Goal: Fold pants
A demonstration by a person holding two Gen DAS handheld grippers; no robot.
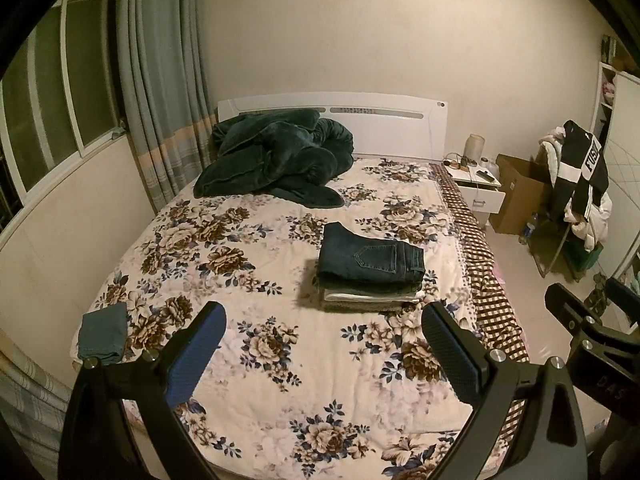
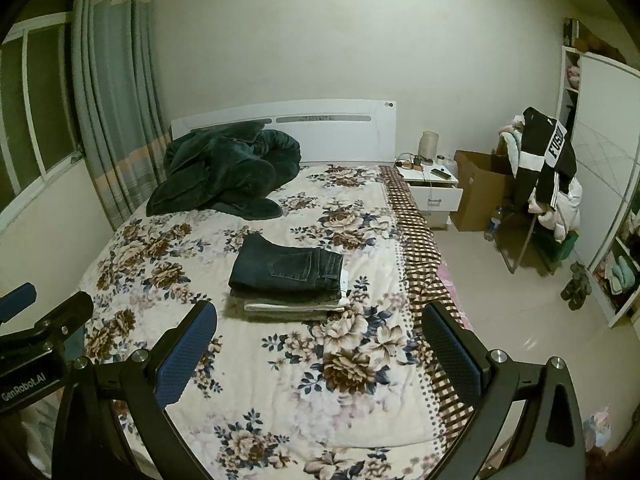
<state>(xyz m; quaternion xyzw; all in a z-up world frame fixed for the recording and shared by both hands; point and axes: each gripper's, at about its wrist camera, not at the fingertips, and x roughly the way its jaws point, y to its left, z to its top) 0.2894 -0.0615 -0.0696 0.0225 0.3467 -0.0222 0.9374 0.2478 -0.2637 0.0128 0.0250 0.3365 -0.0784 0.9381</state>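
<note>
A stack of folded pants lies on the floral bed [image 1: 280,360], right of its middle. Dark blue jeans [image 1: 370,258] are on top, paler folded pants [image 1: 368,296] beneath. The stack also shows in the right wrist view [image 2: 286,270]. My left gripper [image 1: 324,344] is open and empty, held above the near part of the bed, short of the stack. My right gripper [image 2: 320,344] is open and empty, to its right, also short of the stack. A small folded teal garment [image 1: 103,332] lies at the bed's near left edge.
A dark green blanket [image 1: 276,156] is heaped by the white headboard [image 1: 392,124]. A white nightstand [image 2: 434,188], a cardboard box [image 2: 480,192] and a chair piled with clothes [image 2: 544,176] stand right of the bed. Curtains [image 1: 160,80] and a window are on the left.
</note>
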